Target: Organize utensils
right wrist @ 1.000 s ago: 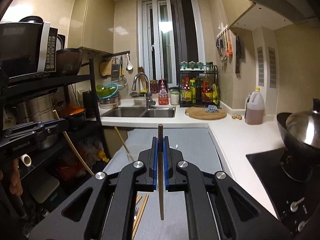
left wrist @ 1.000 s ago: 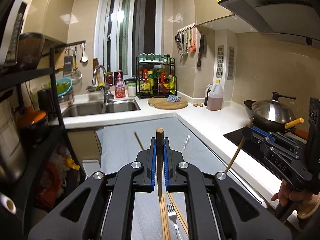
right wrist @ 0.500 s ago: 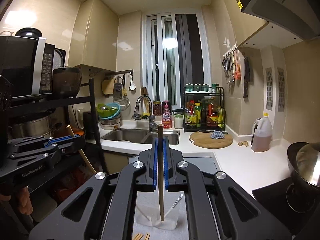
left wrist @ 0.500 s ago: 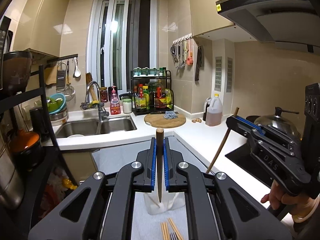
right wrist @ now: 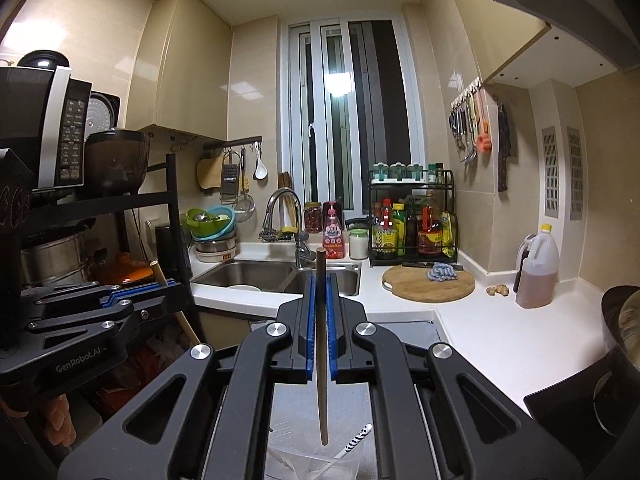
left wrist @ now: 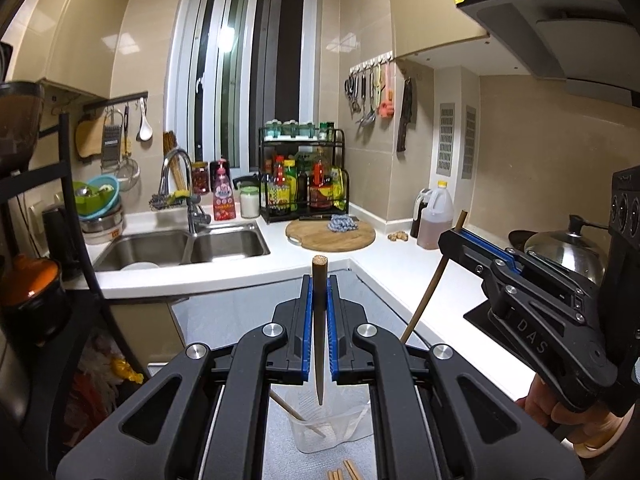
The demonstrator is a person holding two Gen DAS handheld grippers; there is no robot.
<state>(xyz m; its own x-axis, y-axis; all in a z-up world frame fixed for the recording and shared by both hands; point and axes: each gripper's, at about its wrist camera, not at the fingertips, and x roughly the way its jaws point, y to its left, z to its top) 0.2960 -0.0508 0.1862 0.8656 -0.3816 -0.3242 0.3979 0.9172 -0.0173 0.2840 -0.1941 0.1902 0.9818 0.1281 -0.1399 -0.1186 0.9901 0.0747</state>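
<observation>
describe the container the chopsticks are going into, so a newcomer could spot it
Find the grey mat on the counter in front of the double sink. At its near end, under both grippers, stands a clear plastic cup: the only see-through vessel there, one chopstick already leaning inside.

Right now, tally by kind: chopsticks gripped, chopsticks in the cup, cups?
Chopsticks gripped: 2, left chopstick in left gripper, right chopstick in right gripper
Chopsticks in cup: 1, leaning chopstick
Cups: 1, clear cup
Total: 4
</observation>
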